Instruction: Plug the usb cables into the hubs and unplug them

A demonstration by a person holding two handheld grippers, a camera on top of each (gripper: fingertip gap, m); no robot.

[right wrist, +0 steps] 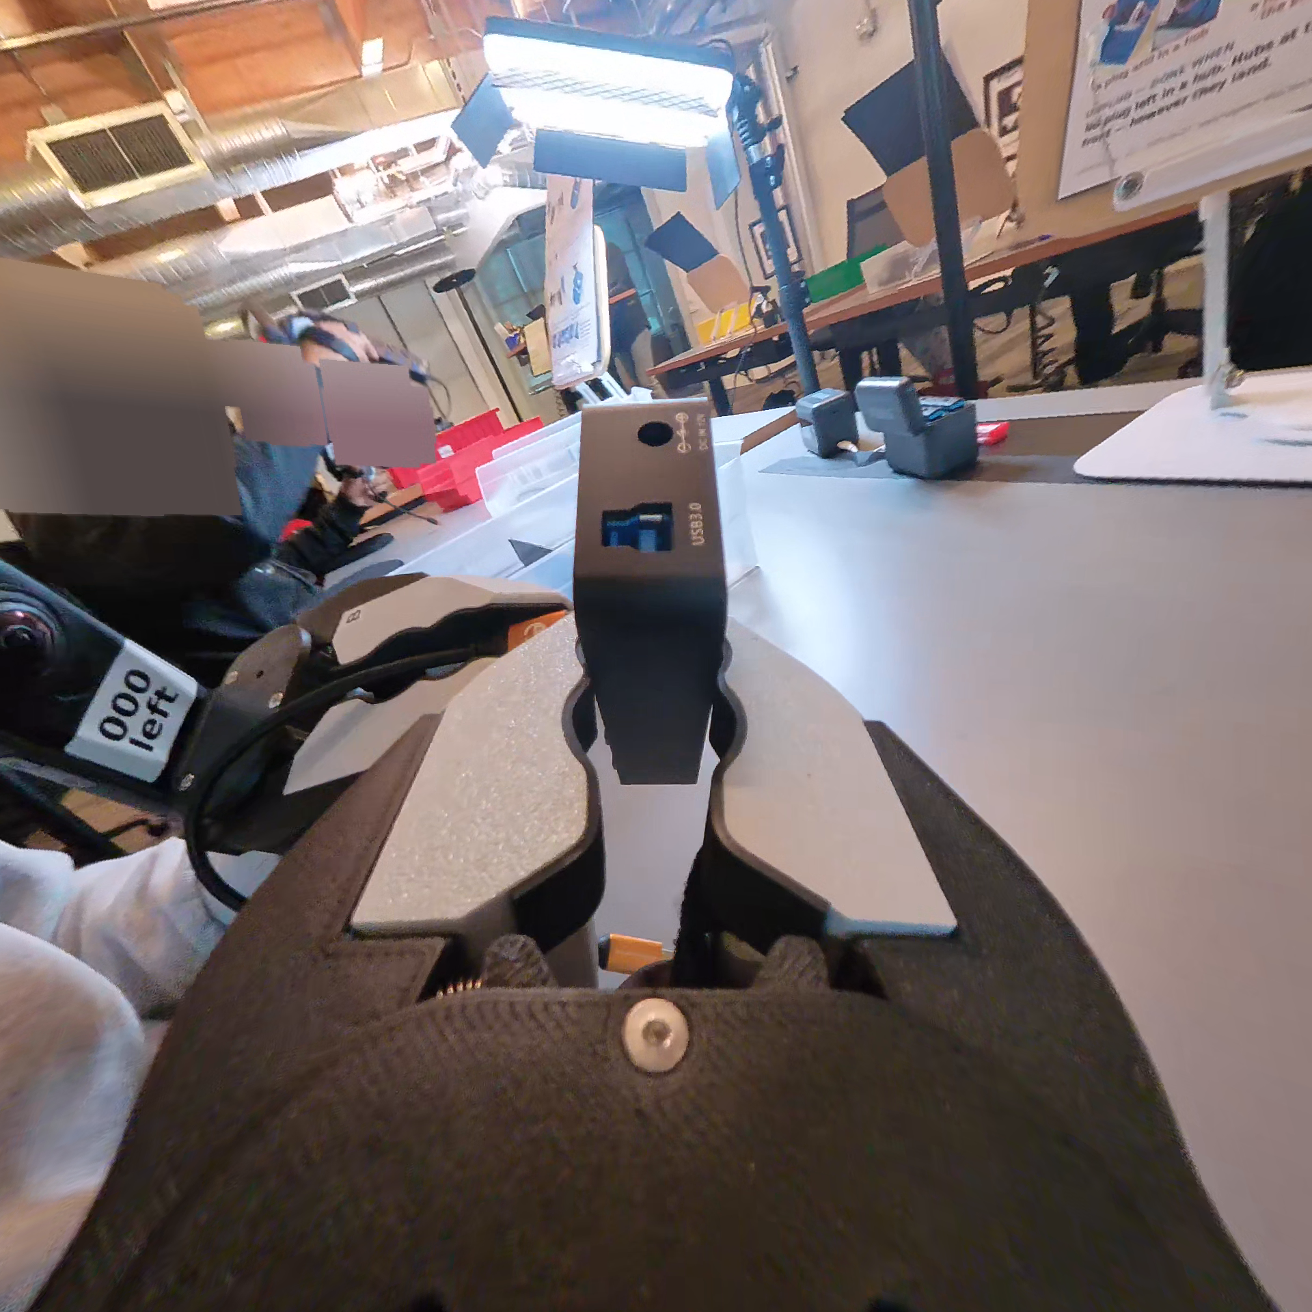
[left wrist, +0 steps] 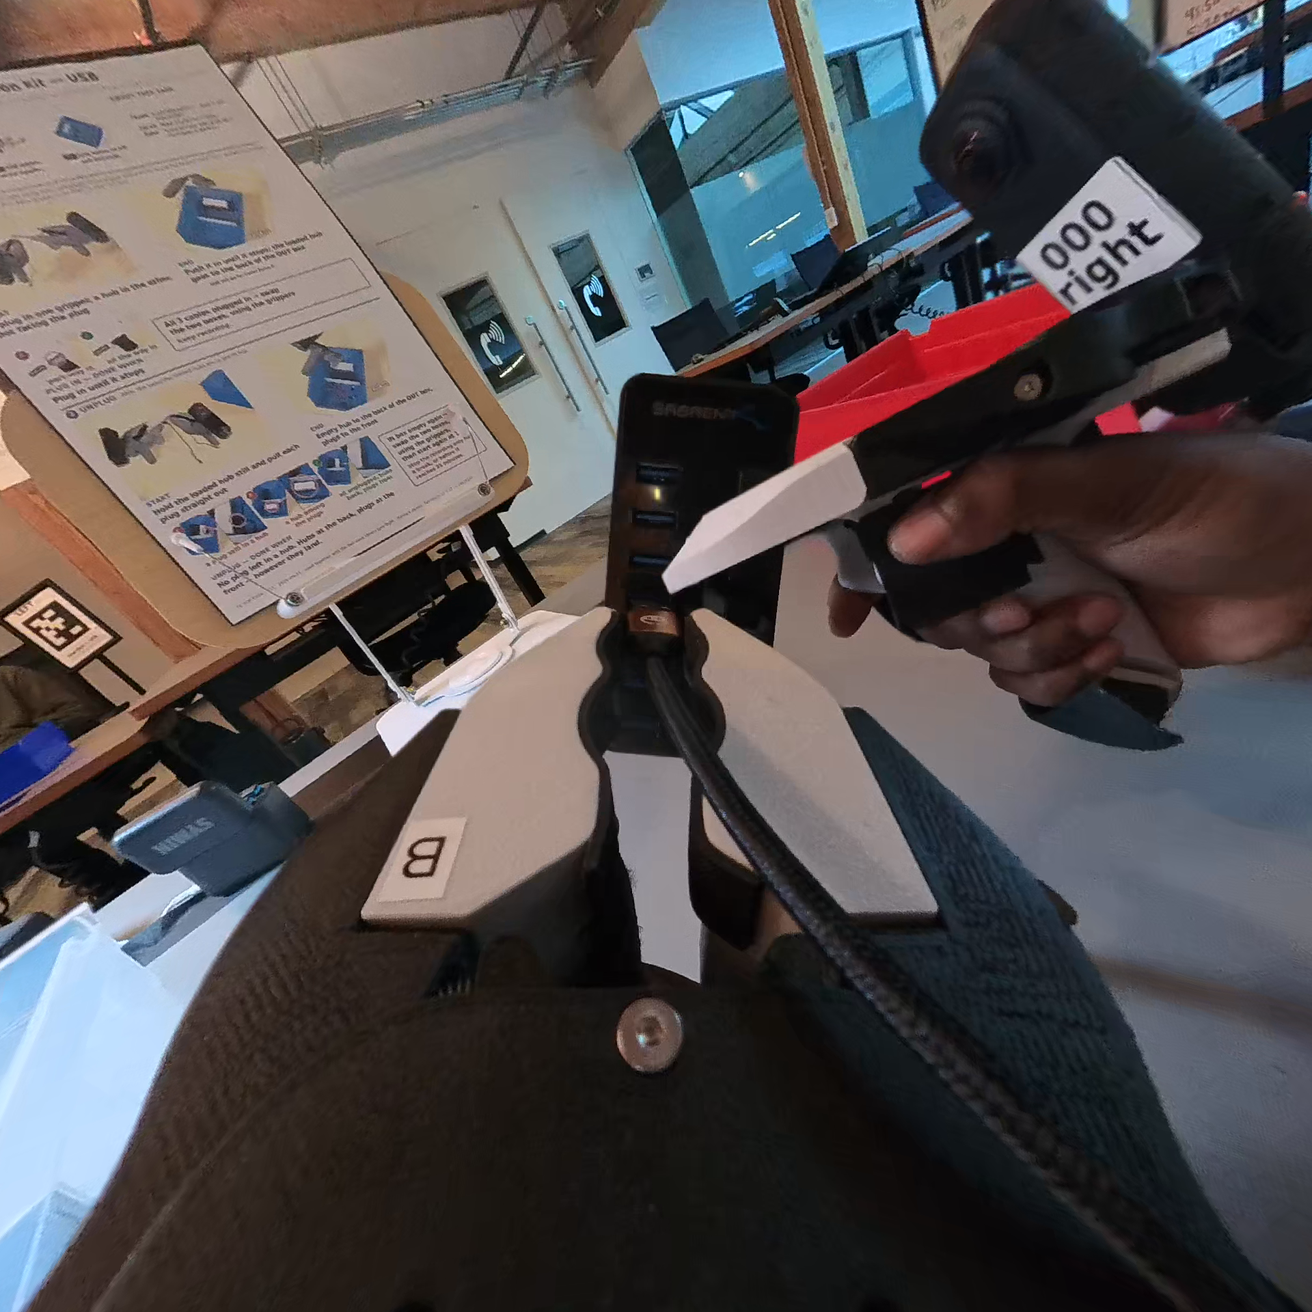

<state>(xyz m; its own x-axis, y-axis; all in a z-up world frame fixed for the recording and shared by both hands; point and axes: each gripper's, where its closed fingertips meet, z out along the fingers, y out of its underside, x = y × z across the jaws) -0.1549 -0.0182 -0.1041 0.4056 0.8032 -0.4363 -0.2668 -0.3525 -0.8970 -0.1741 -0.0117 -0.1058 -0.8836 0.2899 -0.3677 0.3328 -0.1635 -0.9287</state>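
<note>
My left gripper (left wrist: 649, 628) is shut on a copper-coloured USB plug (left wrist: 652, 625) whose black braided cable (left wrist: 816, 873) runs back over the gripper body. The plug sits at the lowest port of a tall black USB hub (left wrist: 699, 454), below three empty blue ports. My right gripper (right wrist: 649, 667) is shut on that hub (right wrist: 649, 539) and holds it upright above the table; its end face with a blue socket faces the camera. In the left wrist view the right gripper's white fingers (left wrist: 767, 518) clamp the hub from the right. The left gripper (right wrist: 454, 632) shows at the left of the right wrist view.
A grey table (right wrist: 994, 674) lies below. Two grey hubs (right wrist: 916, 426) and a white mat (right wrist: 1193, 440) sit at its far side, another grey hub (left wrist: 206, 838) at the left. Red bins (left wrist: 923, 376), clear trays (right wrist: 525, 468), an instruction poster (left wrist: 213, 319) and a light panel (right wrist: 610, 85) stand around. The tips of both grippers are at nearly the same place.
</note>
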